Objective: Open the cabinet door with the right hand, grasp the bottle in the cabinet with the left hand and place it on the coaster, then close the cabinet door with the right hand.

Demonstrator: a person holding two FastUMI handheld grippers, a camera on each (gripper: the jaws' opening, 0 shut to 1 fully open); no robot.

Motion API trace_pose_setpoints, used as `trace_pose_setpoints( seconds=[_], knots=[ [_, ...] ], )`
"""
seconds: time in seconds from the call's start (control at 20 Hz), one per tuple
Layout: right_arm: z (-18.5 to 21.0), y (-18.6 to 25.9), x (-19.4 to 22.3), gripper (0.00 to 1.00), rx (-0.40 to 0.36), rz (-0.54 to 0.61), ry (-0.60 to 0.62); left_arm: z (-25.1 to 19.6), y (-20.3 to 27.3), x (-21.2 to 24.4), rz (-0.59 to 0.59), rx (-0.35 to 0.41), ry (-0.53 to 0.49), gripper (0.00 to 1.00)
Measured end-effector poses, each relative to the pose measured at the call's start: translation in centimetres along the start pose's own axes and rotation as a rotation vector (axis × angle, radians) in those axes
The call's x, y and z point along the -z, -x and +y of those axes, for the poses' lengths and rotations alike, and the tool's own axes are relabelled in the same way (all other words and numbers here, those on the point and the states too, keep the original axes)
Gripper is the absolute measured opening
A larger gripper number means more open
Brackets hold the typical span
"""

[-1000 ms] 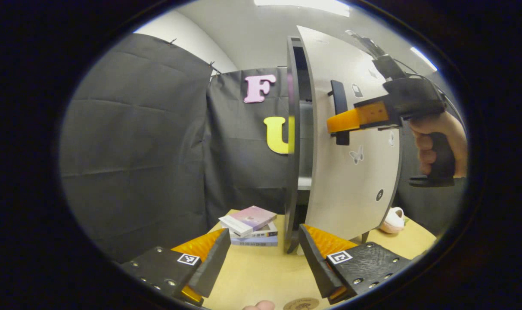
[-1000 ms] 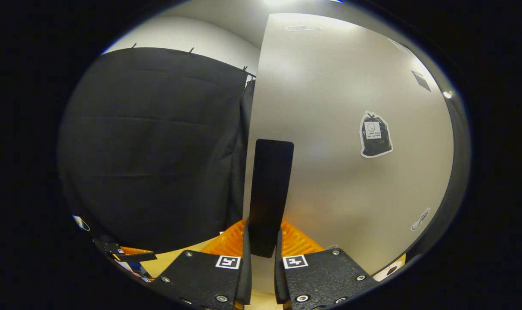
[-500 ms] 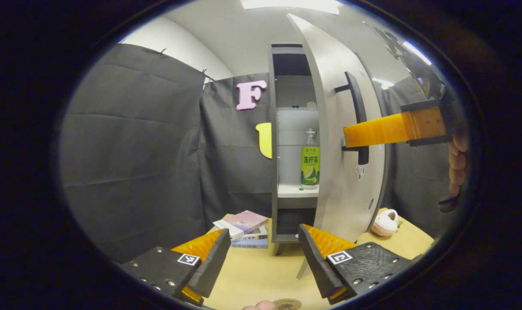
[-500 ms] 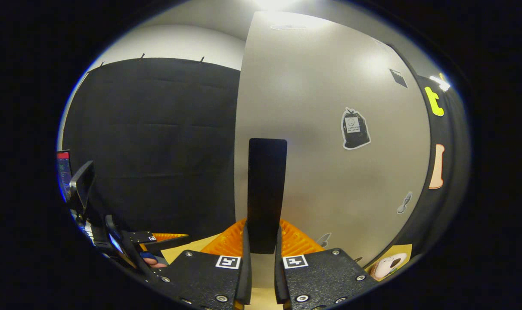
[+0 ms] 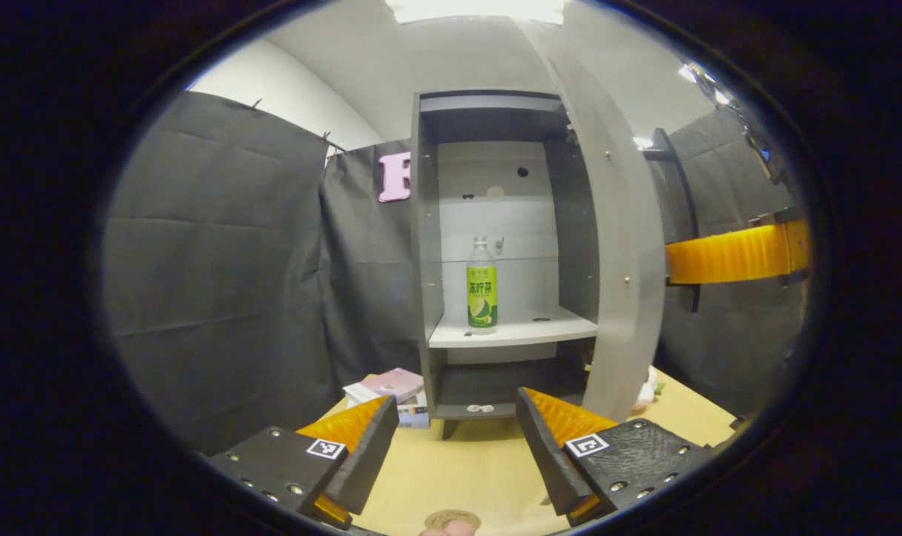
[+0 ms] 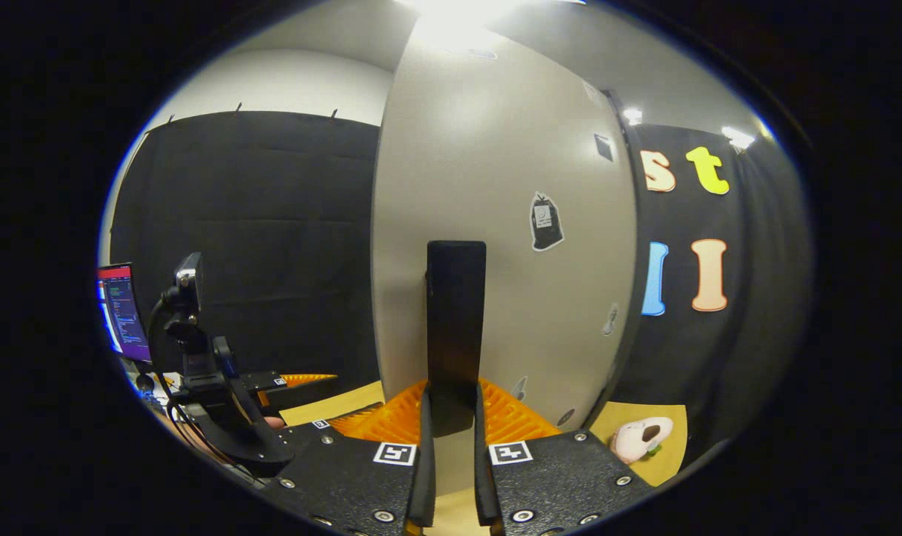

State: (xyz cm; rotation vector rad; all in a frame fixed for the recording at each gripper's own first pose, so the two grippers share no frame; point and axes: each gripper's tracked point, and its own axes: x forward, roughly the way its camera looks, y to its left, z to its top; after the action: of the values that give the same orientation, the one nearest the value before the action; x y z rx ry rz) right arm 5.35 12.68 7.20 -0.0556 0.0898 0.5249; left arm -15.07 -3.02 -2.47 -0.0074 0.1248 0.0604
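The cabinet (image 5: pixel 421 246) stands with its grey door (image 5: pixel 622 260) swung wide, almost edge-on in the left gripper view. A clear bottle (image 5: pixel 481 286) with a green label stands upright on the cabinet's white shelf (image 5: pixel 525 331). My left gripper (image 5: pixel 457 406) is open and empty, low over the table and well short of the cabinet. A round brown coaster (image 5: pixel 451 519) lies on the table just below it. My right gripper (image 6: pixel 451 402) is shut on the door's black vertical handle (image 6: pixel 455 313); one of its fingers (image 5: pixel 726 253) reaches the handle from the right.
A stack of books (image 5: pixel 395 387) lies on the wooden table (image 5: pixel 466 469) left of the cabinet's foot. A plush toy (image 6: pixel 641 439) sits past the door. In the right gripper view a lit monitor (image 6: pixel 120 313) is at far left, with the left gripper's body (image 6: pixel 205 387) beside it.
The door has swung from nearly closed to wide open, pulled by my right gripper on its handle. The bottle and the shelf have come into sight. My left gripper stays open.
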Motion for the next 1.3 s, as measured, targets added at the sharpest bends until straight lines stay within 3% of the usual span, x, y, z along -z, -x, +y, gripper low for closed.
trace_pose_setpoints(
  seconds=[0.25,0.35,0.4,0.5,0.55,0.65,0.75,0.9,0.95,1.05,1.15,1.3],
  knots=[
    [-1.1,1.5,0.2,0.25,0.119,0.004,-0.05,-4.0,0.4,-1.7,-0.01,0.045,-0.01,0.96],
    [-1.4,1.9,0.8,0.27,0.168,0.019,0.016,-5.2,0.2,-2.1,-0.01,0.064,-0.031,0.91],
    [-1.7,1.9,1.5,0.29,0.189,0.031,0.05,-5.8,0.1,-2.7,-0.021,0.072,-0.037,0.96],
    [-2.6,2.4,2.0,0.41,0.248,0.015,0.064,-6.7,0.0,-3.2,-0.031,0.081,-0.052,0.91],
    [-2.5,2.6,2.3,0.42,0.26,0.006,0.04,-6.9,-0.2,-3.4,-0.037,0.076,-0.059,0.96],
    [-2.6,3.4,2.5,0.42,0.268,0.004,-0.013,-7.8,-0.7,-3.6,-0.037,0.083,-0.069,0.91],
    [-3.4,4.2,2.5,0.51,0.305,0.01,-0.04,-8.5,-1.4,-4.4,-0.05,0.089,-0.08,0.91],
    [-5.2,5.0,2.4,0.79,0.359,-0.01,-0.022,-9.3,-3.3,-5.7,-0.079,0.098,-0.106,0.91],
    [-5.8,5.2,2.3,0.81,0.373,-0.013,-0.005,-9.1,-3.9,-6.1,-0.091,0.086,-0.107,0.95],
    [-7.1,5.4,2.2,0.84,0.408,-0.023,0.042,-9.2,-6.0,-6.9,-0.105,0.088,-0.104,0.91],
    [-8.6,6.0,2.0,0.84,0.466,-0.033,0.074,-8.9,-9.0,-7.1,-0.109,0.095,-0.108,0.95],
    [-9.4,6.6,2.4,0.86,0.511,-0.044,0.029,-8.0,-13.7,-7.9,-0.127,0.093,-0.114,0.91]
  ],
)
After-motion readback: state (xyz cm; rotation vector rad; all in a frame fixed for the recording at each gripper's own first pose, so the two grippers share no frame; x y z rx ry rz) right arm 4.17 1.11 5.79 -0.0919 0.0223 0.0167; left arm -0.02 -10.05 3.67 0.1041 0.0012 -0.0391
